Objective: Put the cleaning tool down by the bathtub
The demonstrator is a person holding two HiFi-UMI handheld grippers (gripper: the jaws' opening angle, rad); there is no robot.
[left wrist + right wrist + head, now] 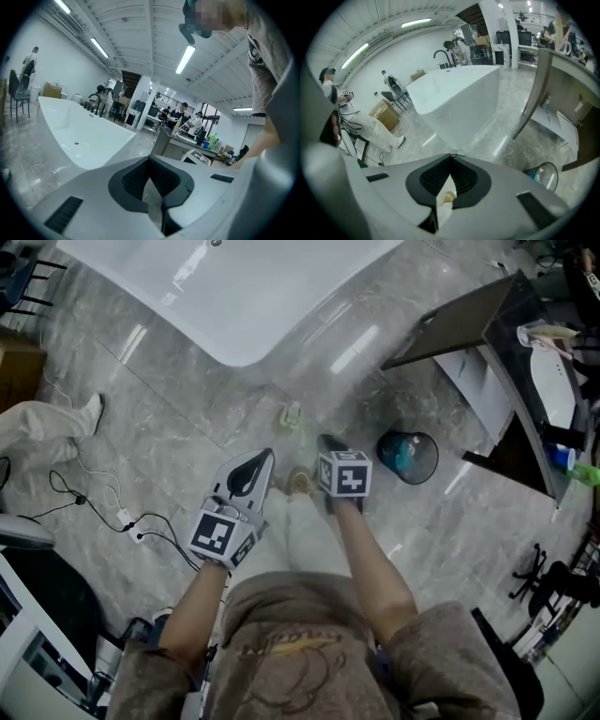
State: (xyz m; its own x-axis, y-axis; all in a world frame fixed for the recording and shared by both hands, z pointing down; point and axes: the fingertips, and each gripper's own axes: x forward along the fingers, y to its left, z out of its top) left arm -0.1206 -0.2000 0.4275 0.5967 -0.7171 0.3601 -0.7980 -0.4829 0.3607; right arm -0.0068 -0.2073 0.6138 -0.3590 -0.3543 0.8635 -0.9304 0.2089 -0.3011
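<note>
The cleaning tool, small and pale green-white, lies on the grey marble floor just below the rounded end of the white bathtub. No gripper touches it. My left gripper hangs over the floor below and left of the tool, its jaws shut with nothing between them. My right gripper is beside it, a little right of the tool, also shut and empty. In the left gripper view the bathtub stands ahead of the shut gripper. In the right gripper view the tub rises ahead of the shut gripper.
A black wire bin with something blue inside stands right of the grippers. A dark desk fills the upper right. Cables trail over the floor at left, near a person's leg in pale trousers. My own foot is between the grippers.
</note>
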